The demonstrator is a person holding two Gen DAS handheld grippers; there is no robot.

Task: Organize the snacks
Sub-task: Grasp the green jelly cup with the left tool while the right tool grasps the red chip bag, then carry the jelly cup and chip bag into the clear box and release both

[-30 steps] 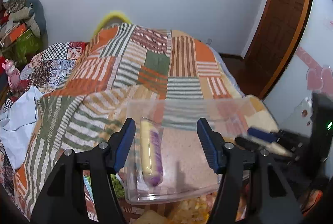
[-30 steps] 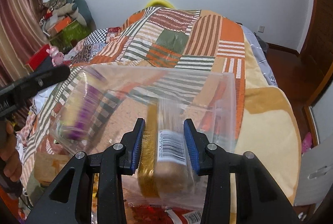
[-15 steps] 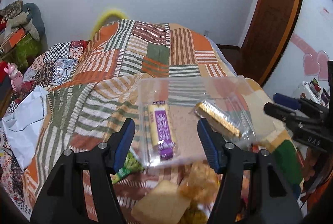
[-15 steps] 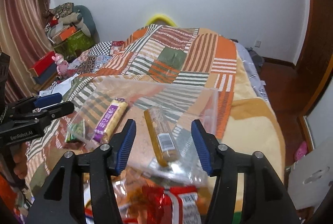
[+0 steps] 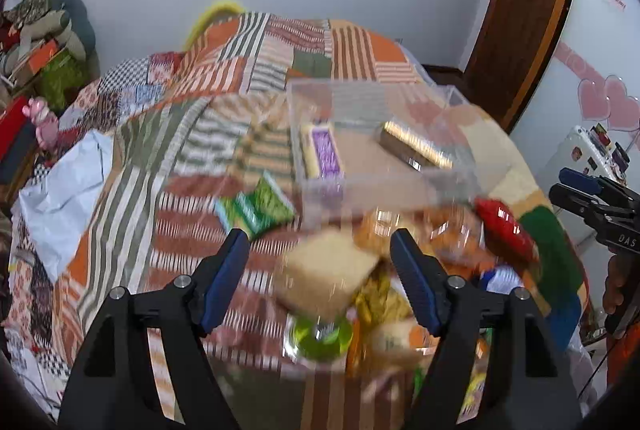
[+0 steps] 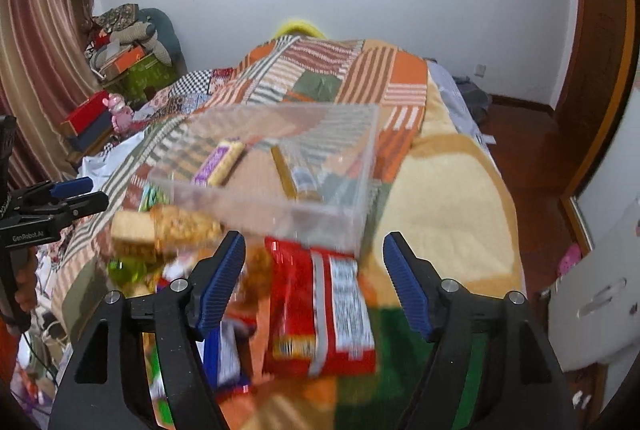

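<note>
The left fingers [image 5: 320,274] stand apart and are opening, with nothing pressed between their blue pads; a pale square snack [image 5: 326,276] lies on the bed under the gap. In the left wrist view this snack sits at the near edge of a loose pile of packets [image 5: 404,294], among them a green-yellow one [image 5: 322,336] just below it and a red packet [image 5: 504,228] to the right. A green packet [image 5: 260,210] lies by itself to the left of the pile on the patchwork quilt [image 5: 192,158]. Beyond the pile stands a clear plastic box [image 5: 372,94], resting on the bed. Inside it are a yellow-and-purple bar [image 5: 322,152] on the left and a gold-wrapped bar [image 5: 416,146] on the right, apart from each other. At the far right edge the right gripper [image 5: 592,198] shows from the side, with a hand [image 5: 614,286] below it.

In the right wrist view the right fingers [image 6: 314,282] are also apart and opening, gripping nothing. A red packet [image 6: 320,310] with a white label lies flat on the bed beneath the gap, its upper end touching the near wall of the clear plastic box [image 6: 360,134]. The box holds the purple bar [image 6: 220,162] and the gold-wrapped bar [image 6: 296,174] side by side. To the left of the box lie a pale square snack [image 6: 132,230] and a crumbly brown one [image 6: 186,226], overlapping. The left gripper [image 6: 60,198] reaches in from the left edge. Both views are motion-blurred near the pile.
</note>
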